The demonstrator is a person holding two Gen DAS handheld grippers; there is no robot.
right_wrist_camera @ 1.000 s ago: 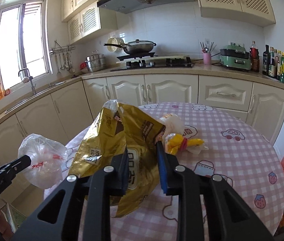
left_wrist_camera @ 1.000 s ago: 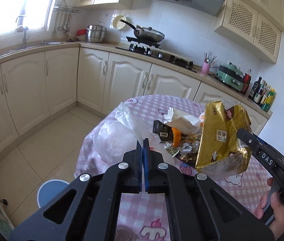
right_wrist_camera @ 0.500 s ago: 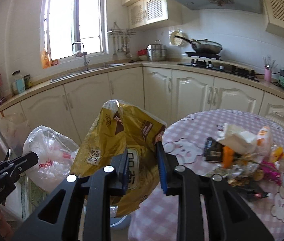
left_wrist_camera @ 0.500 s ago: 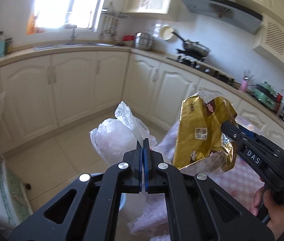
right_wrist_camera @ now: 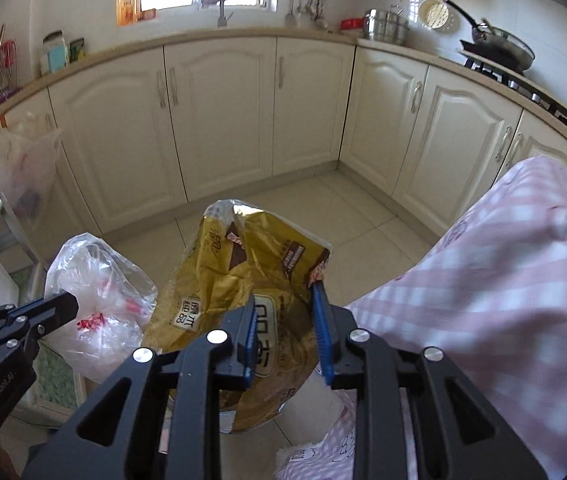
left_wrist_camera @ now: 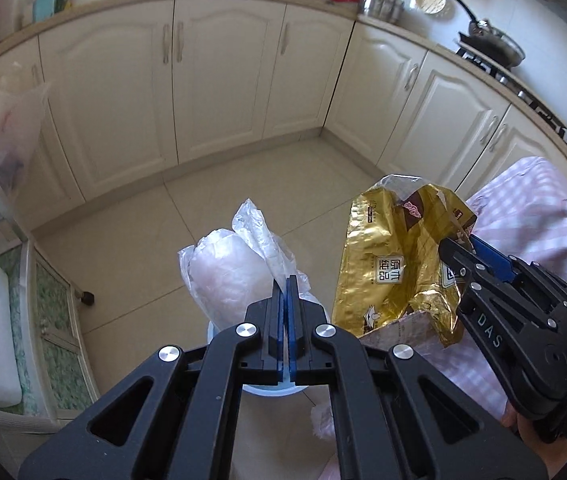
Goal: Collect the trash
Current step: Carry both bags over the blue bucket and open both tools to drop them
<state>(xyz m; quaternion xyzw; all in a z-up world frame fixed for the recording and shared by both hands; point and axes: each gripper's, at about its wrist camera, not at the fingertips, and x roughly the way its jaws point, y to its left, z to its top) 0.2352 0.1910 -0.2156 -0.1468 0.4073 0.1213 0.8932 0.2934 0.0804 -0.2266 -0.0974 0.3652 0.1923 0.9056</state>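
My left gripper (left_wrist_camera: pixel 285 280) is shut on a crumpled clear plastic bag (left_wrist_camera: pixel 229 270) and holds it in the air over the floor; the bag also shows in the right wrist view (right_wrist_camera: pixel 99 304). My right gripper (right_wrist_camera: pixel 283 312) is shut on a crumpled gold foil snack bag (right_wrist_camera: pixel 243 280), also in the air; the gold bag (left_wrist_camera: pixel 395 268) and the right gripper (left_wrist_camera: pixel 463 250) show at the right of the left wrist view. A pale blue round bin rim (left_wrist_camera: pixel 267 390) peeks out below the left fingers, mostly hidden.
The round table with pink checked cloth (right_wrist_camera: pixel 503 280) is at the right. Cream cabinets (left_wrist_camera: pixel 223 80) run along the far wall, tiled floor (left_wrist_camera: pixel 143 248) in front. A white plastic bag (right_wrist_camera: pixel 19 160) hangs at the left beside a low green-panelled unit (left_wrist_camera: pixel 55 320).
Both grippers have swung left and tipped down, away from the table's trash pile toward the floor, carrying the plastic bag and the gold bag. The table now sits at the right edge.
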